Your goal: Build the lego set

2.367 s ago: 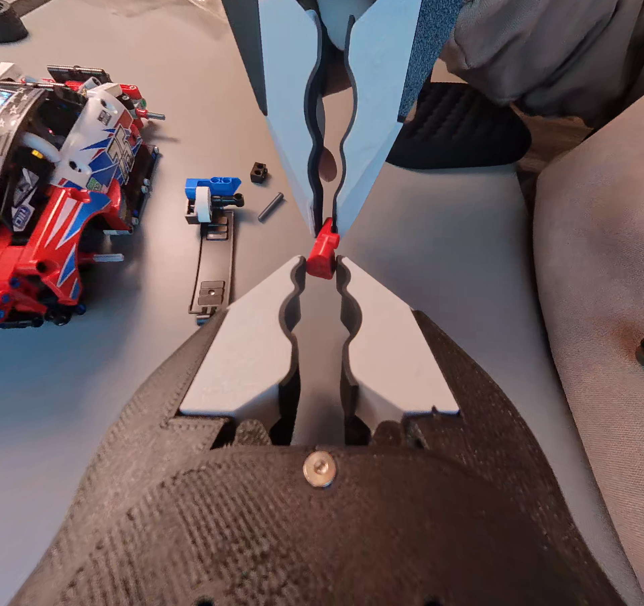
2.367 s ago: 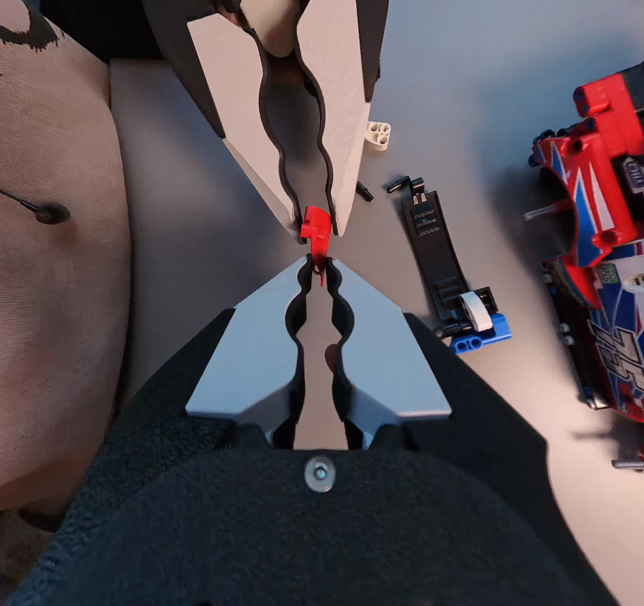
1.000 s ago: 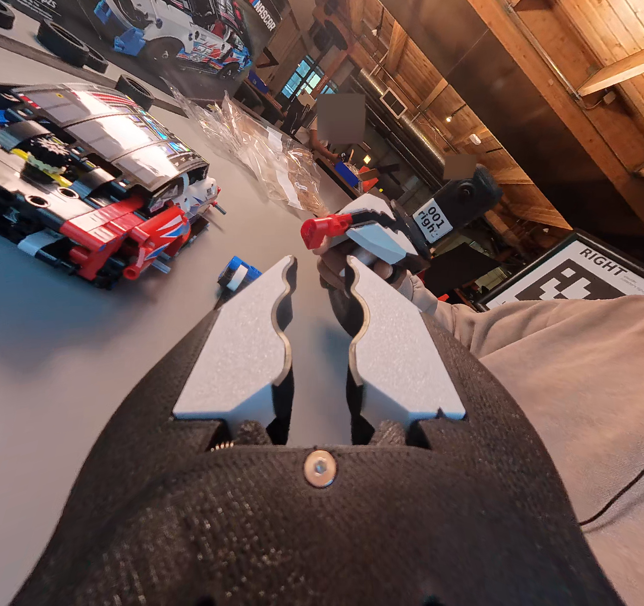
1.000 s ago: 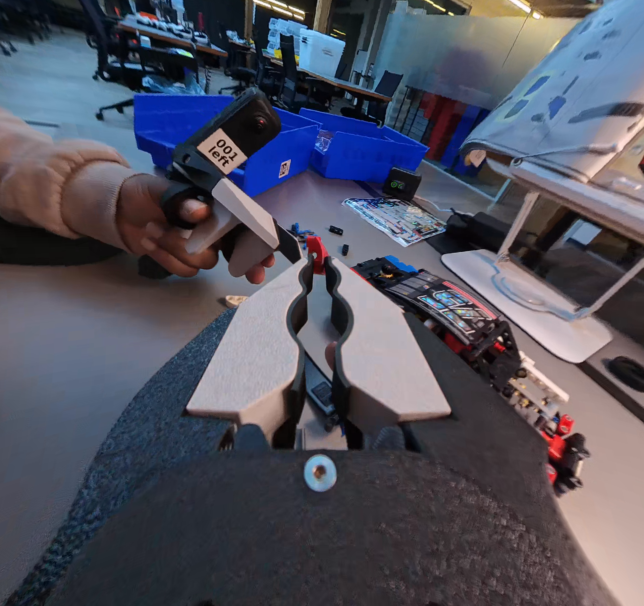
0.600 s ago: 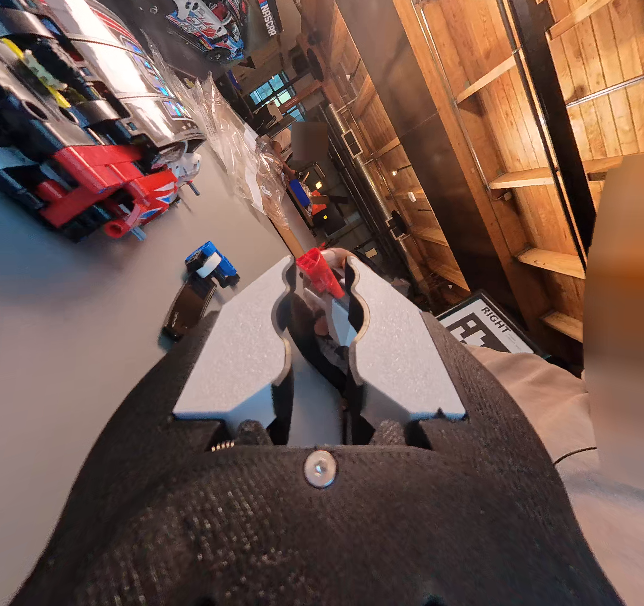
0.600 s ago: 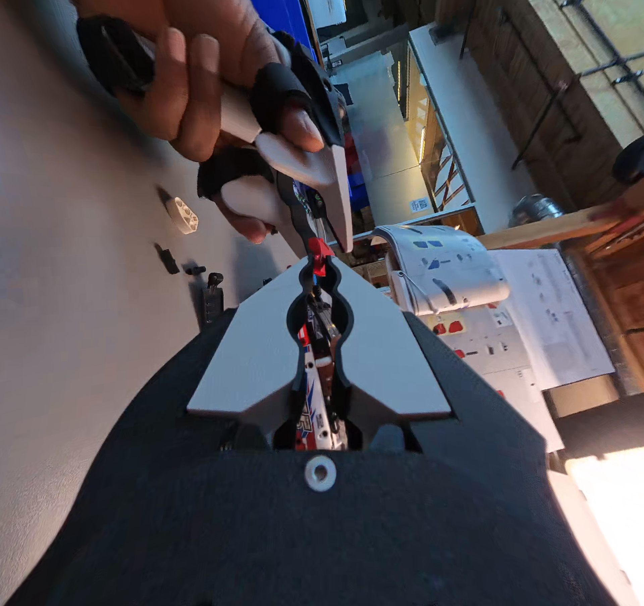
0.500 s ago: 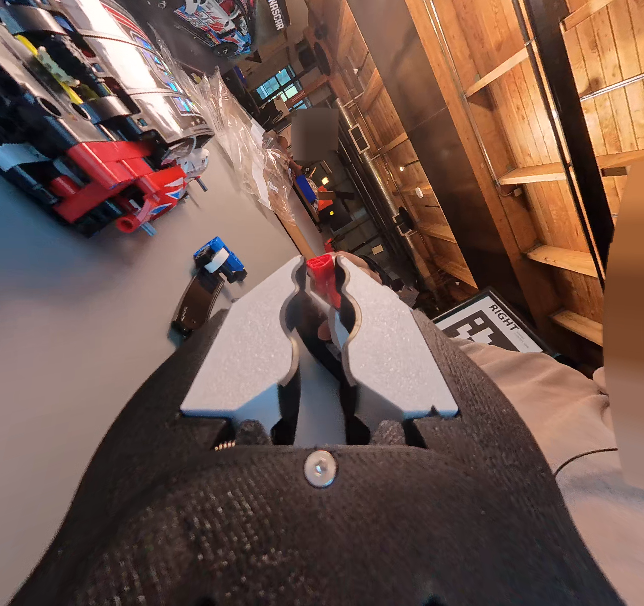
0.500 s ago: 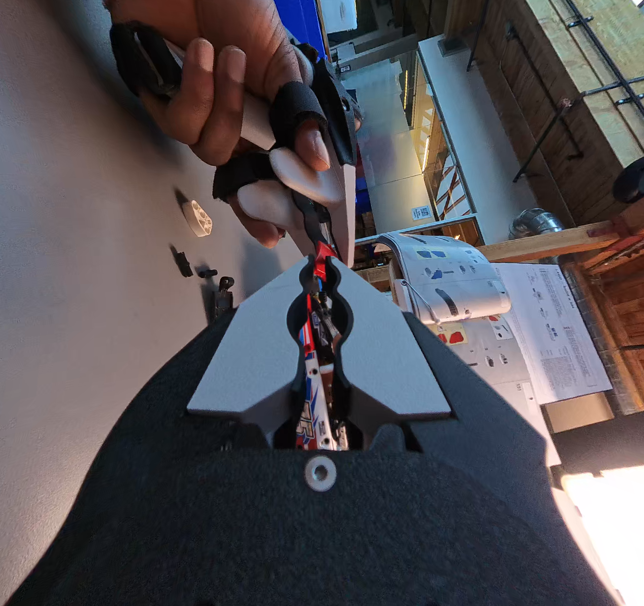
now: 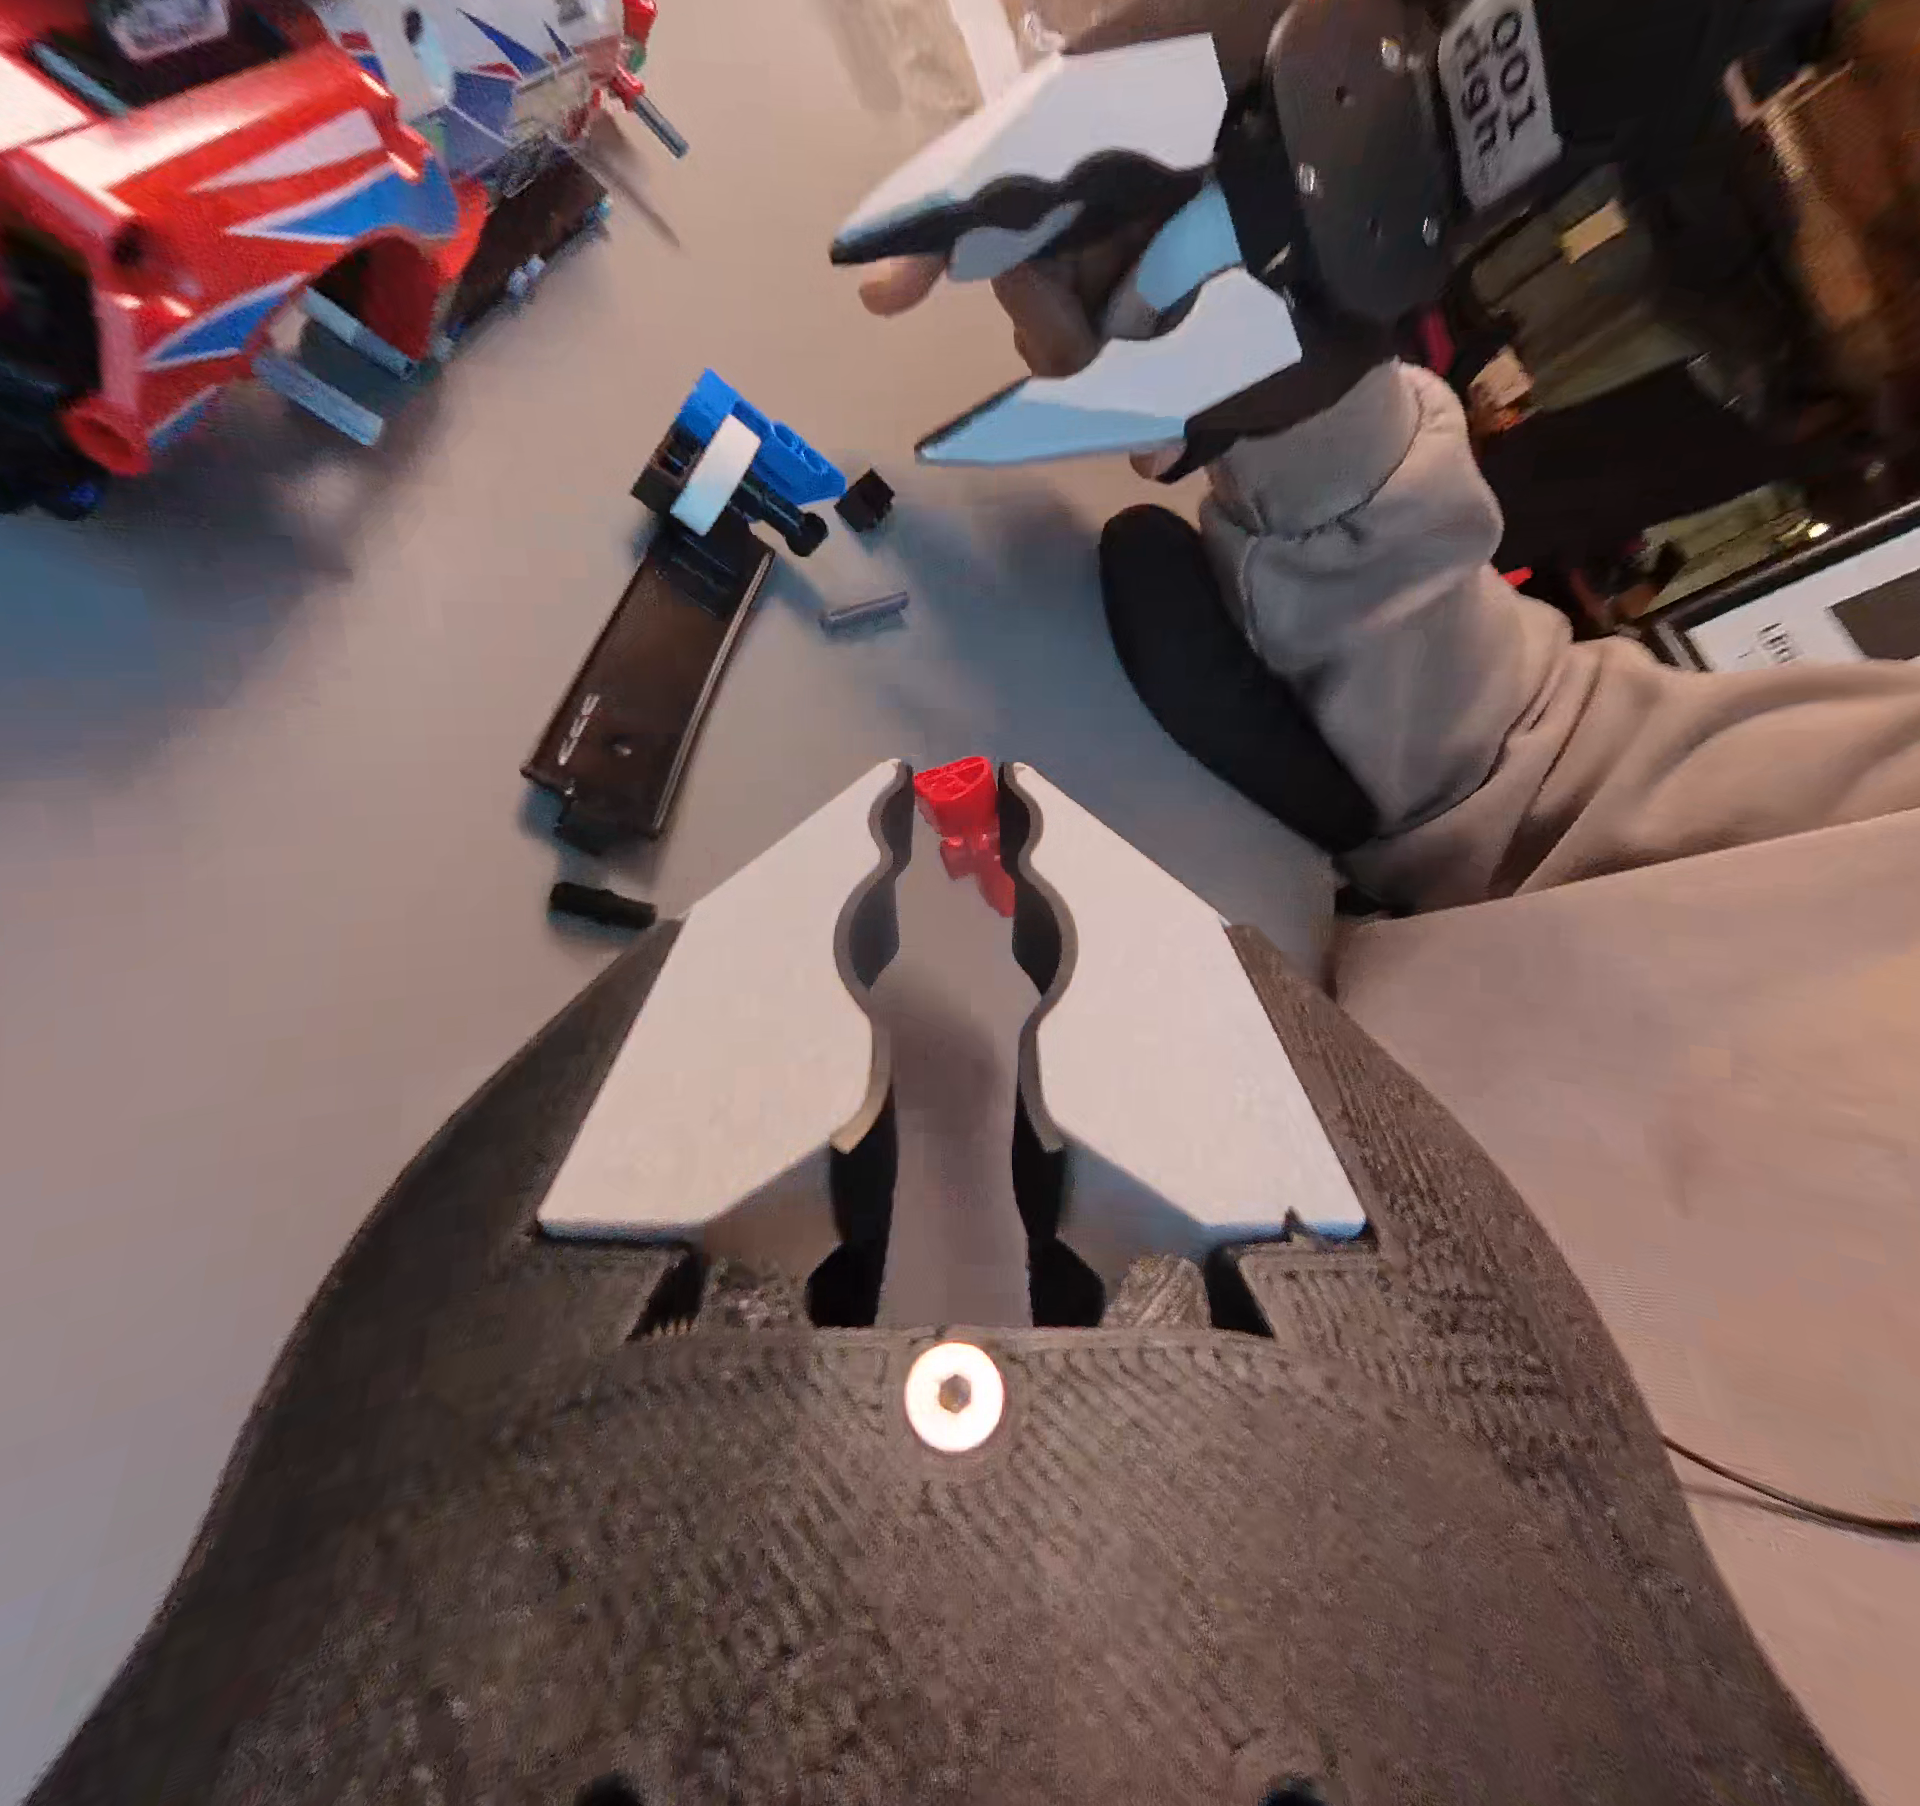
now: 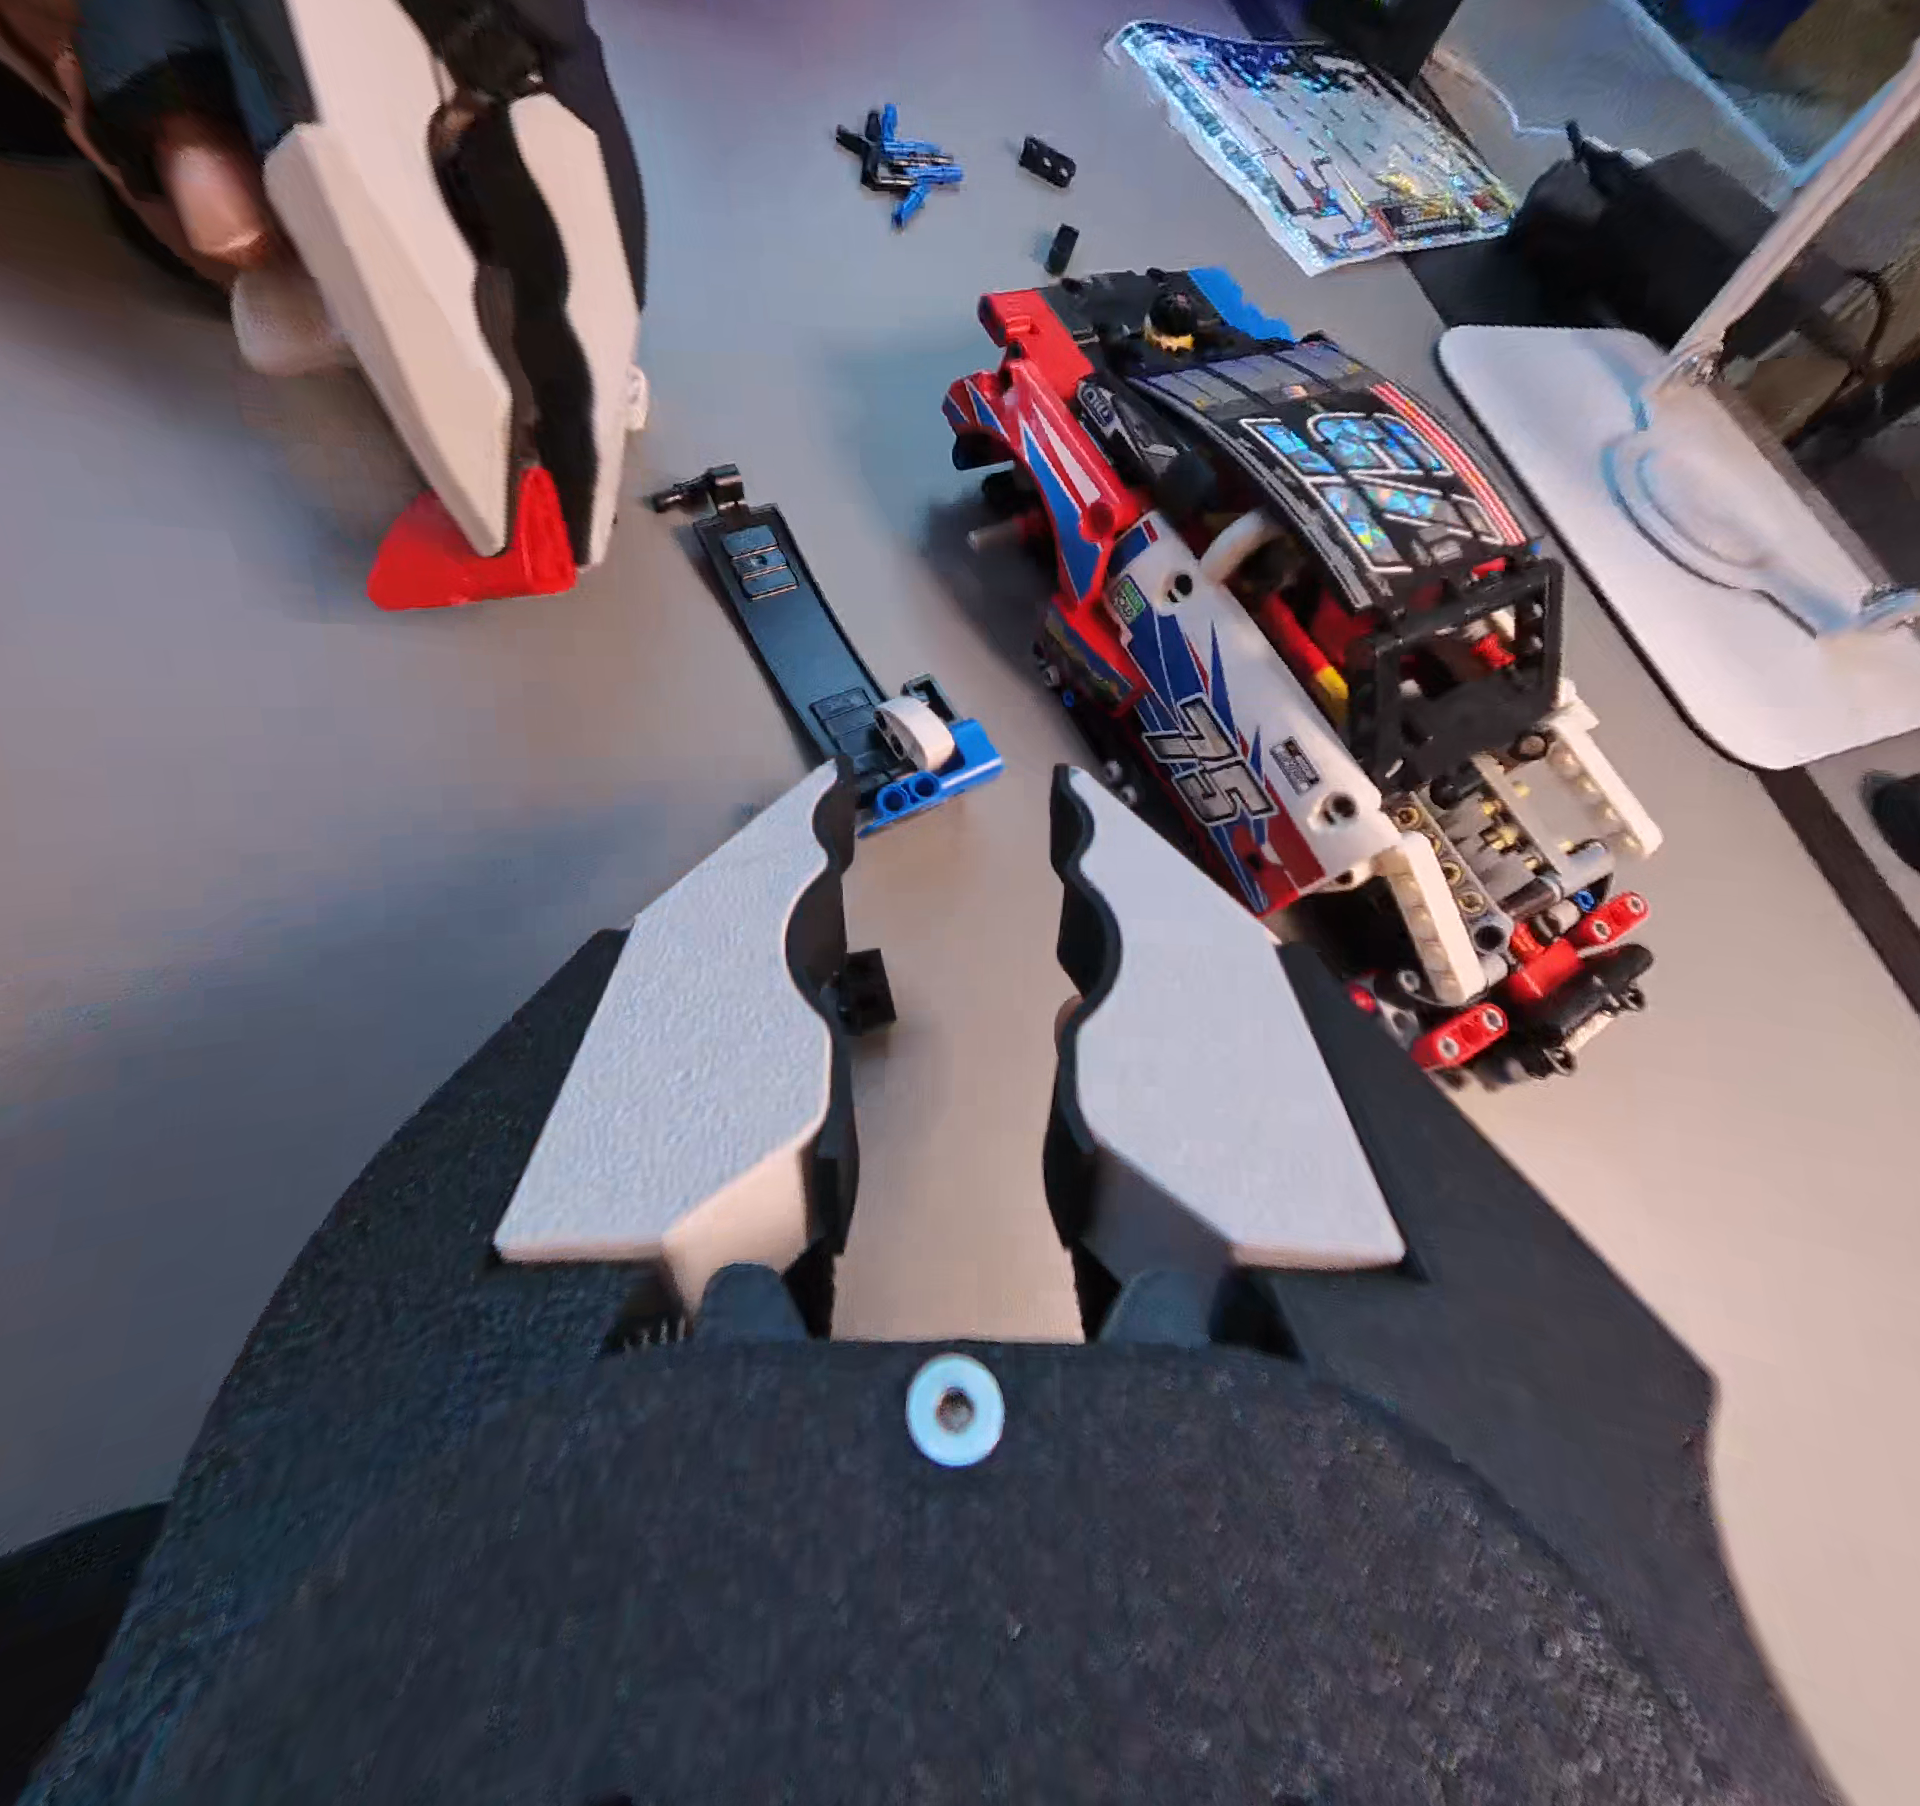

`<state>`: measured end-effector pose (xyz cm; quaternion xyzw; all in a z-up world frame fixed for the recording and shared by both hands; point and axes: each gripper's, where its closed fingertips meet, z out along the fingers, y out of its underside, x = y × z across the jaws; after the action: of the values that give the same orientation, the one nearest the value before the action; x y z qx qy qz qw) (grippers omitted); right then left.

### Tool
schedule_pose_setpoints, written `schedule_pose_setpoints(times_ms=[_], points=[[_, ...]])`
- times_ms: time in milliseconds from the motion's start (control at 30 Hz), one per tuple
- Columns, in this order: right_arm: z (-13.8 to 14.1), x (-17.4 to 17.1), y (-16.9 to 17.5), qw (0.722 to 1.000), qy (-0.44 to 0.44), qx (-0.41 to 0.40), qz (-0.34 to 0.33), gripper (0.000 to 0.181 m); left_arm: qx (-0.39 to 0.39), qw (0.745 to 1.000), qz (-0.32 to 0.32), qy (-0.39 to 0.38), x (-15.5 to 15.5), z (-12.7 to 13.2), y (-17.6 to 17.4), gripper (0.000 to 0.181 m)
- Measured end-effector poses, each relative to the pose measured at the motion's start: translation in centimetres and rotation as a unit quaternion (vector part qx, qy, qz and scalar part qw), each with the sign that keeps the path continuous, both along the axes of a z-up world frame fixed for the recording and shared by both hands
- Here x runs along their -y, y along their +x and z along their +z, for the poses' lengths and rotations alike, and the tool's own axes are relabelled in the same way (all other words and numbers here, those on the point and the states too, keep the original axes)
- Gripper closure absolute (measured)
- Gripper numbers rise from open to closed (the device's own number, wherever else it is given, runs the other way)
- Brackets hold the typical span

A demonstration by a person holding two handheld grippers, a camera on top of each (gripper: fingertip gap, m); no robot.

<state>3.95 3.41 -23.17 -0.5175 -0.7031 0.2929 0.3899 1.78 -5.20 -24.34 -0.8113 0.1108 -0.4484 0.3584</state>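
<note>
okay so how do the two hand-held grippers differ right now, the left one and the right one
The left hand-held gripper is shut on a small red piece; the right hand-held gripper is open and empty. The left points down toward bare table; the right hangs just above the black panel with the blue end. Both have pale fingers on black bodies.

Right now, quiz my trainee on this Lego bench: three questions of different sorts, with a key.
1. True or false: the right gripper is open and holds nothing.
2. Which holds the red piece? A) the left gripper B) the right gripper C) neither
3. Fill in: the long black strip lies on the table between the left gripper and the ____.

Key: 1 true; 2 A; 3 car.
</note>
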Motion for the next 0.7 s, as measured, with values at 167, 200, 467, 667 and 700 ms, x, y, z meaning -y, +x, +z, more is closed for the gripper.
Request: schedule_pose_setpoints(times_ms=[167, 200, 467, 667, 700], points=[[1.5, 4.7, -1.2, 0.996, -0.040, -0.020, 0.075, 0.150, -0.058, 0.998, -0.010, 0.021, 0.2, -1.0, 0.8, 0.168], [1.5, 6.3, -1.3, 0.993, -0.056, -0.011, 0.100, 0.150, -0.059, 0.998, -0.009, 0.024, 0.2, -0.9, 0.8, 0.168], [-1.4, 9.5, -3.8, 0.995, 0.026, 0.032, 0.093, 0.137, 0.100, 0.993, 0.064, -0.019, -1.3, 1.4, -1.1, 0.168], [-1.2, 9.1, -4.2, 0.995, 0.048, 0.029, 0.084, 0.144, 0.109, 0.992, 0.066, -0.019, -1.4, 1.7, -1.6, 0.168], [-1.5, 9.2, -3.9, 0.994, 0.042, 0.042, 0.089, 0.144, 0.093, 0.993, 0.066, -0.011, -1.4, 1.5, -1.6, 0.169]])
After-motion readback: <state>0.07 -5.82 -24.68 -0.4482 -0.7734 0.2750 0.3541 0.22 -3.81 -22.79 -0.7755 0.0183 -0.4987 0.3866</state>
